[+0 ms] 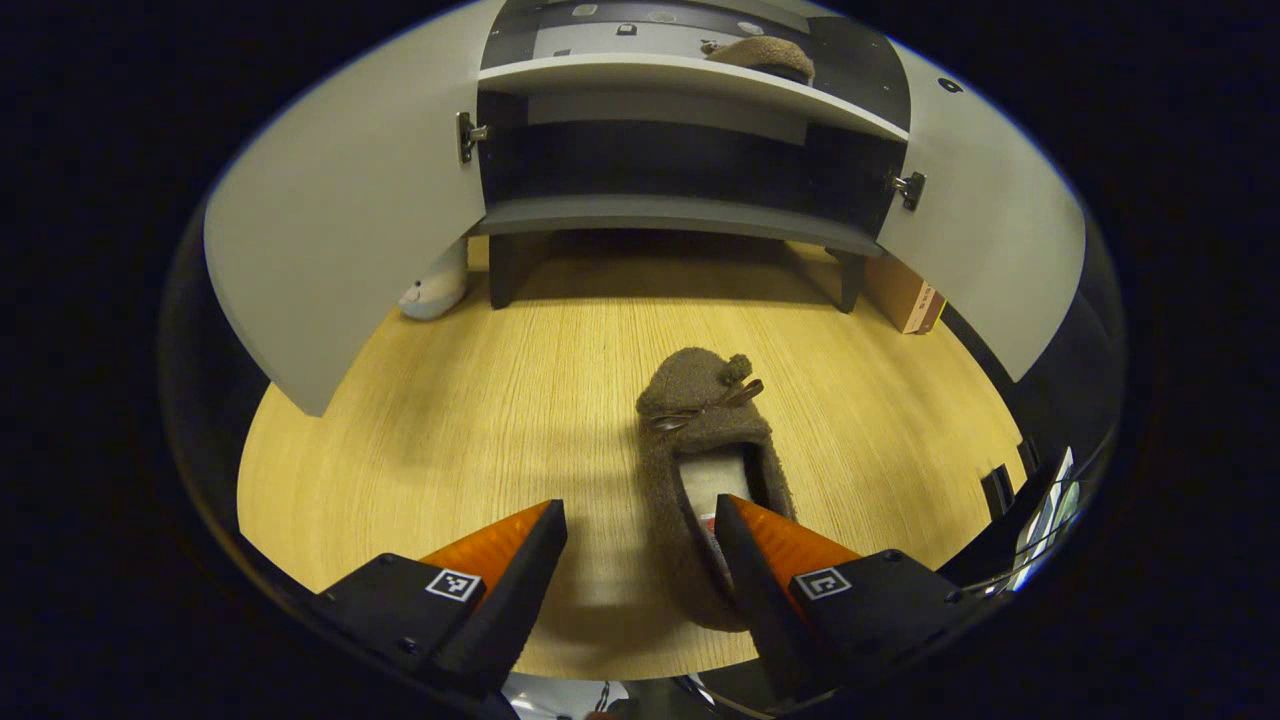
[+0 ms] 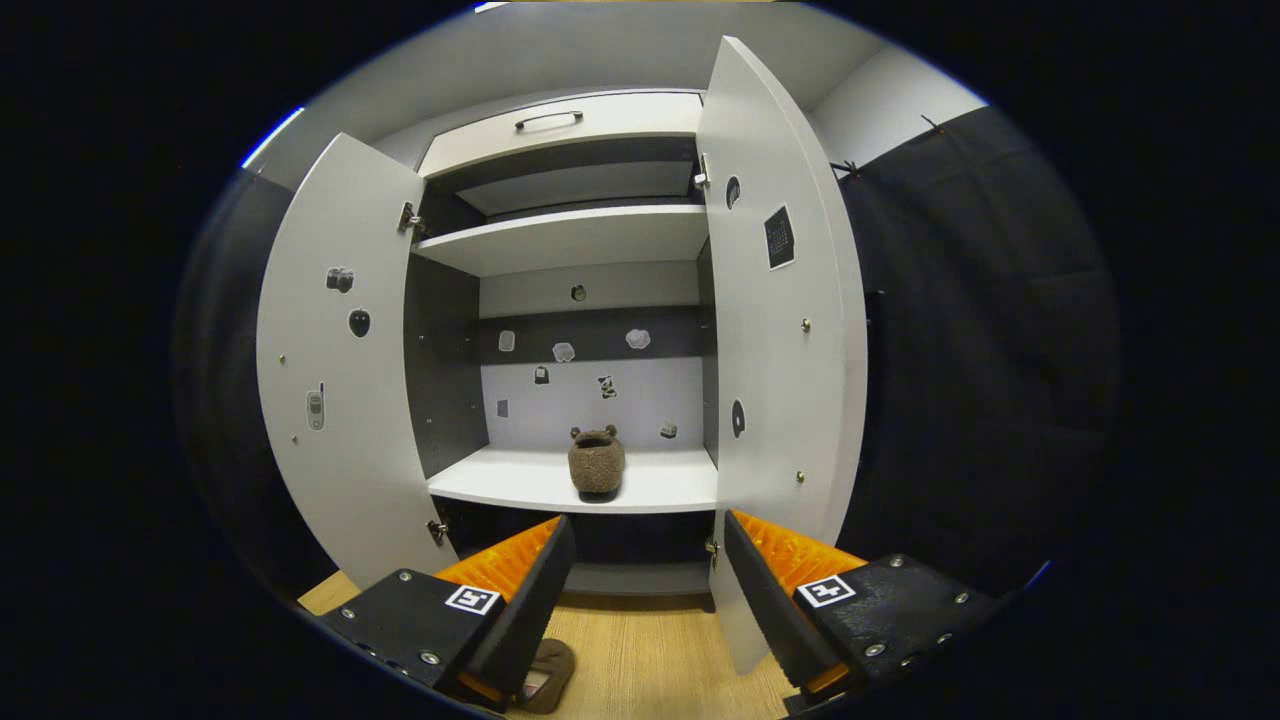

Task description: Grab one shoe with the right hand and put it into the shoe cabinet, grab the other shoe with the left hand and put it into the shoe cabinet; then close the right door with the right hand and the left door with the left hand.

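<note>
The left gripper [image 1: 640, 560] hangs wide open, holding nothing, over the second shoe [image 1: 705, 470] on the floor [image 1: 450, 420], lower centre. It should straddle one fuzzy side wall (soft, compressible) before closing. The right gripper [image 2: 645, 580], open and empty, faces the shelved shoe [image 2: 596, 462].

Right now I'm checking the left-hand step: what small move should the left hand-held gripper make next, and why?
Probably ease the left hand-held gripper down and slightly right to straddle the slipper on the floor. Its jaws are open; one finger already overlaps the slipper's heel opening while the other hangs over bare floor. The other slipper already sits on the cabinet shelf, so this one is next.
</note>
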Demonstrator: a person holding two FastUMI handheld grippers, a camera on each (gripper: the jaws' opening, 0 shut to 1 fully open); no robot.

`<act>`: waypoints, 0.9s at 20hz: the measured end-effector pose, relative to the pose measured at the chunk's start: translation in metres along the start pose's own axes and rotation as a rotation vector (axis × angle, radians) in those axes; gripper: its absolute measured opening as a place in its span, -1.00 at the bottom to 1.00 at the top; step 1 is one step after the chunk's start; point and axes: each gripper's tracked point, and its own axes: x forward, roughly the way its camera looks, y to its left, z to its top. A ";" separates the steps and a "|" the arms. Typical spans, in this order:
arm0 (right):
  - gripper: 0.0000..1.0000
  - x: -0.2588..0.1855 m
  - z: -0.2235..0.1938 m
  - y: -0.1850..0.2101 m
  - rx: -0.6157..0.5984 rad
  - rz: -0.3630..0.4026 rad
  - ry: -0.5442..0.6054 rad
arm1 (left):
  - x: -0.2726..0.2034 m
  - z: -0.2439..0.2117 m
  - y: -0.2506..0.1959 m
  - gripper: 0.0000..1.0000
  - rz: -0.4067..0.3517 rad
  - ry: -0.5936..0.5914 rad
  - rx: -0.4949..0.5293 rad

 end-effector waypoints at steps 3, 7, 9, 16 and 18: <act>0.85 -0.004 -0.002 0.000 0.000 0.010 0.000 | 0.014 0.006 -0.015 0.99 -0.015 0.046 -0.035; 0.85 -0.008 0.001 -0.001 0.018 0.017 -0.005 | 0.026 0.004 -0.029 -0.01 -0.046 0.078 -0.057; 0.85 -0.010 0.001 -0.002 0.022 0.018 -0.006 | 0.027 0.000 -0.021 -0.60 -0.004 0.139 0.014; 0.85 -0.022 0.008 -0.003 0.021 0.033 -0.028 | -0.025 0.052 -0.030 -0.87 -0.048 0.110 -0.010; 0.85 -0.025 0.007 -0.002 0.020 0.043 -0.026 | -0.048 0.080 -0.031 -0.87 -0.066 0.071 -0.025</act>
